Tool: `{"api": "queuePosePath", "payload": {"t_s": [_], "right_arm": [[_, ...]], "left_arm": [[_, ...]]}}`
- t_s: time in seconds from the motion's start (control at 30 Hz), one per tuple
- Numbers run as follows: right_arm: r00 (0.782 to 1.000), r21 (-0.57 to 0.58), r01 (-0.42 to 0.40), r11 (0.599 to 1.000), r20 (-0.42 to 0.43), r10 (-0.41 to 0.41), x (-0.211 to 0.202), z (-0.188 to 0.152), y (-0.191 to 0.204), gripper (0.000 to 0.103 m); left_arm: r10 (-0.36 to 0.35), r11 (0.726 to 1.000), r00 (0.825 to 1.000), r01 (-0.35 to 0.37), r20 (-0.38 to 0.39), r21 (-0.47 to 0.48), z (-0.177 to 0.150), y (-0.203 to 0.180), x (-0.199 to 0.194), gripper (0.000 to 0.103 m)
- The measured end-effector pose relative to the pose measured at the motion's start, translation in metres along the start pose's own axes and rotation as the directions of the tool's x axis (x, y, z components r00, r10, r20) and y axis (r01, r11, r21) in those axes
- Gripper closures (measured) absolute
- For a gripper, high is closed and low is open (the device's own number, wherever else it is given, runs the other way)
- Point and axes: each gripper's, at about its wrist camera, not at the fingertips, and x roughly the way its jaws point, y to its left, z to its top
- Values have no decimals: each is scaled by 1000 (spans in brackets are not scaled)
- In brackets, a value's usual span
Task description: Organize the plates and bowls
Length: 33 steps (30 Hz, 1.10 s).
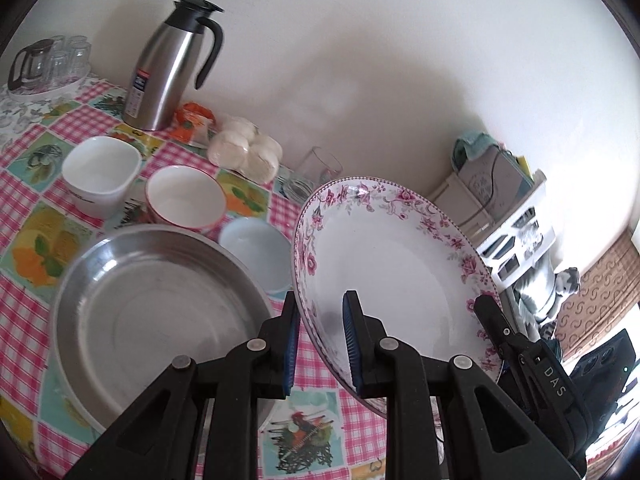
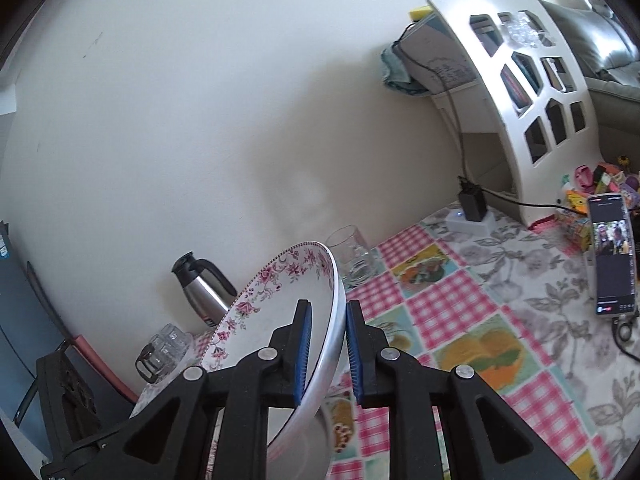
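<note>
Plate: the round white porcelain plate with a pink floral rim is off the bench, tilted steeply, its far edge highest; I carry it between both tools.
Left gripper: my jaws are clenched on the plate's near rim, one blue pad under it, one on the white face.
Right gripper: my jaws straddle the opposite rim, the left pad on the inner face; a sliver of gap shows at the outer pad, so I judge this hold the weaker one.
Beneath: the wide round stainless steel pan sits on the bench just left of the plate, which overlaps its right edge in view.
Behind: a small pale blue bowl, a white bowl with a red rim and a white squarish bowl stand close together past the pan.
Further: a clear drinking glass stands near the plate's far edge, a steel thermos jug with black handle by the wall.
Bench: the pink checked oilcloth with fruit pictures covers it.
Risk one: glazed rim, two narrow grips; if my hands drift apart or twist unevenly, the plate could slide out and break.
Risk two: swinging the raised far edge could clip the glass.
Risk three: lowering onto the pan at this tilt may land it edge-first, skidding.
</note>
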Motion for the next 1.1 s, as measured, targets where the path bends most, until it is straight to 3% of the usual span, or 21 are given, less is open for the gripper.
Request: {"api": "queuePosePath", "payload": {"t_s": [0.63, 1.1], "right_arm": [[992, -10, -72, 997, -102, 71, 46, -35, 63, 85], [969, -37, -32, 999, -245, 22, 87, -76, 73, 85]], "left_arm": [[66, 996, 996, -62, 58, -64, 34, 70, -36, 81], [129, 984, 992, -130, -12, -119, 37, 118, -27, 81]]}}
